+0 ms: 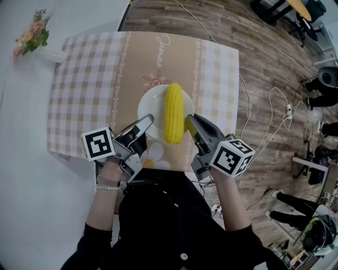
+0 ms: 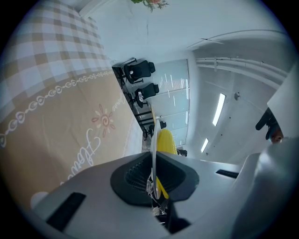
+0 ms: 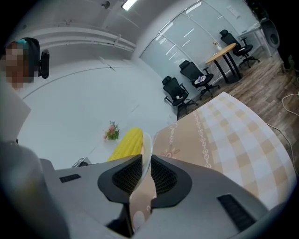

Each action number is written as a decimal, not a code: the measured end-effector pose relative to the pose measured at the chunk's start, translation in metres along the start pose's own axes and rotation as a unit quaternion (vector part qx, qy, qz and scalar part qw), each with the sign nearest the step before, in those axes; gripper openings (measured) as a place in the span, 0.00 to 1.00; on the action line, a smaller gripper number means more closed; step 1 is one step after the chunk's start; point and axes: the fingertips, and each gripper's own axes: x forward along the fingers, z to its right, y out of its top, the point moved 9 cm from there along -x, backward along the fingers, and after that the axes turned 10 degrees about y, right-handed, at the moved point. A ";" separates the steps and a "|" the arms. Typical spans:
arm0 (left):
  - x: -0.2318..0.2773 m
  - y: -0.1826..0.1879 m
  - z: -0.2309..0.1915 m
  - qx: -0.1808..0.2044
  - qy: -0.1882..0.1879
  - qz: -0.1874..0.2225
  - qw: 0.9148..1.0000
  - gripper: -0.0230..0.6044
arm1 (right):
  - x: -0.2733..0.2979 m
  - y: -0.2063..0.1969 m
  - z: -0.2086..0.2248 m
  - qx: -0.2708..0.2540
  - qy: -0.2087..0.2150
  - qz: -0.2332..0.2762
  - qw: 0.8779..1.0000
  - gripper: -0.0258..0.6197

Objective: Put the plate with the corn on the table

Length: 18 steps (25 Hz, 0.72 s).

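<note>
plate (image 1: pixel 149 103) near rim behind corn (image 1: pixel 172 112), flowers (image 2: pixel 152 3) cropped at top

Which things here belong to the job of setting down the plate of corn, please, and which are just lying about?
Part of the job: plate, corn, table, left gripper and right gripper, each with jaws shut on the plate's rim.
Lying about: flowers, office chairs.

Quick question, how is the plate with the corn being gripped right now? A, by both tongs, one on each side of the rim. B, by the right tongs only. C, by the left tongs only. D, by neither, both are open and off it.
A: the left tongs and the right tongs are each shut on the rim of the plate, one on either side of the corn.
</note>
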 end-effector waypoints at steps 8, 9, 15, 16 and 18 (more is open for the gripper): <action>0.011 0.006 -0.015 0.006 0.014 -0.012 1.000 0.08 | 0.009 -0.007 0.014 0.006 -0.016 -0.012 1.000 0.18; 0.012 0.007 -0.017 0.004 0.016 -0.013 1.000 0.08 | 0.011 -0.008 0.016 0.005 -0.019 -0.014 1.000 0.18; 0.019 0.015 -0.031 0.026 0.039 -0.019 0.999 0.08 | 0.023 -0.012 0.026 -0.007 -0.033 -0.030 0.999 0.18; 0.021 0.017 -0.033 0.026 0.041 -0.019 0.999 0.08 | 0.026 -0.012 0.028 -0.007 -0.034 -0.031 0.999 0.18; 0.024 0.020 -0.038 0.030 0.048 -0.021 0.998 0.08 | 0.031 -0.013 0.032 -0.005 -0.037 -0.036 0.999 0.18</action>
